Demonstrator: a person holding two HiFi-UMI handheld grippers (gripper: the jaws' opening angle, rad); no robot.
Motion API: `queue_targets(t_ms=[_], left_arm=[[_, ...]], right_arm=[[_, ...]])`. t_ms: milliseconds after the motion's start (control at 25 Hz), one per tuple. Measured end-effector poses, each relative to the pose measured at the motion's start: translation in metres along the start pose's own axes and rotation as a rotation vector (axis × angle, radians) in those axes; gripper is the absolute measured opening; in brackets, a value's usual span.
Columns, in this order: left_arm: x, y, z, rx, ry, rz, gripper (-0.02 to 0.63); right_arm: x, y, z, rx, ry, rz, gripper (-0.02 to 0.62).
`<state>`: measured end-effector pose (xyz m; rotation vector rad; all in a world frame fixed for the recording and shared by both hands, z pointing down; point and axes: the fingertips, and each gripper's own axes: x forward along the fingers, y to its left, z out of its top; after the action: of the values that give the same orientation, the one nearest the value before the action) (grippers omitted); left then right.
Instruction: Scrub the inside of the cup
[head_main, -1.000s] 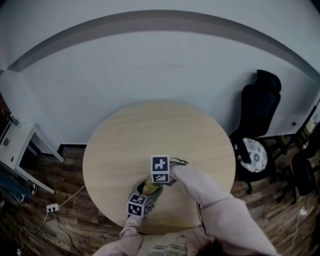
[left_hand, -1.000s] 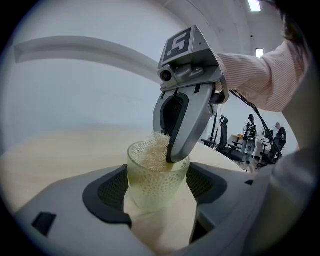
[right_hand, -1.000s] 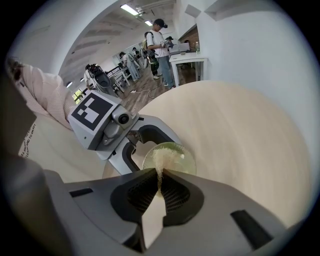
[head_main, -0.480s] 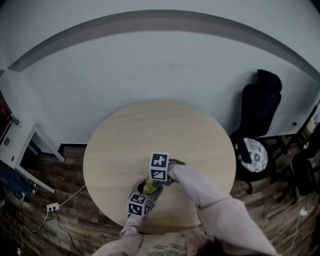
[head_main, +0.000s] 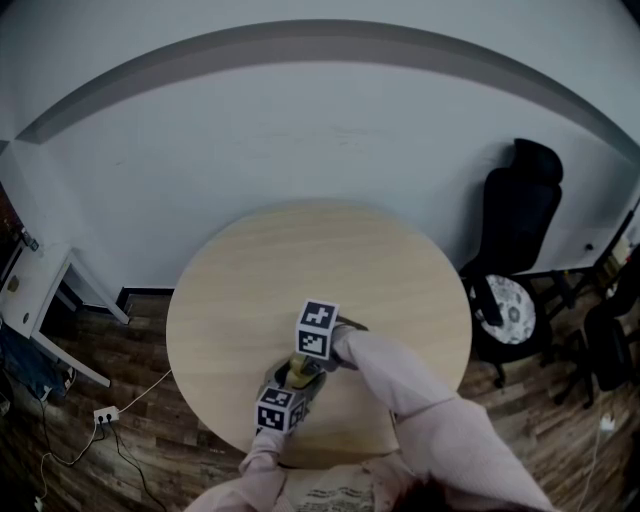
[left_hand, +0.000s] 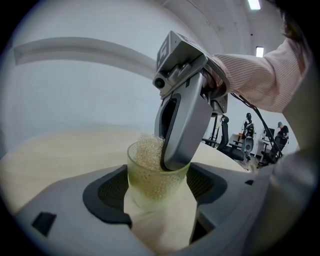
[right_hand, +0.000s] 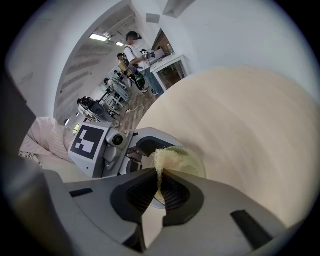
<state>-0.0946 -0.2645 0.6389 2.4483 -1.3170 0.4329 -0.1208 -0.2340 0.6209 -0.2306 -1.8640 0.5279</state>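
left gripper (left_hand: 156, 197) clamps the cup (left_hand: 150, 182) steady near the table's (head_main: 300, 250) 6 o'clock edge; right gripper (right_hand: 159, 175), pinching the sponge (right_hand: 167, 154), reaches in from 1 o'clock to scrub.

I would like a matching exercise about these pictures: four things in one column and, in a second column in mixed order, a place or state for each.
Things:
1. cup
2. sponge
3. table
4. chair

Places or states:
A. black, on the floor beside the table
B. round, pale wood
C. held by the left gripper
D. pinched by the right gripper, reaching into the cup

Pairs: 1-C, 2-D, 3-B, 4-A.
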Motion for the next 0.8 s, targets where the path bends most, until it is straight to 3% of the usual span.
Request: queue_targets(t_ms=[520,800], left_arm=[[0.000,0.002,-0.004,0.008,0.016,0.015,0.362],[0.000,0.001,0.001,0.011,-0.010,0.019,0.362]], right_arm=[[0.001,0.002,0.010,0.131,-0.053,0.037,0.028],[-0.003,-0.003,0.018,0.263,-0.130,0.061,0.028]])
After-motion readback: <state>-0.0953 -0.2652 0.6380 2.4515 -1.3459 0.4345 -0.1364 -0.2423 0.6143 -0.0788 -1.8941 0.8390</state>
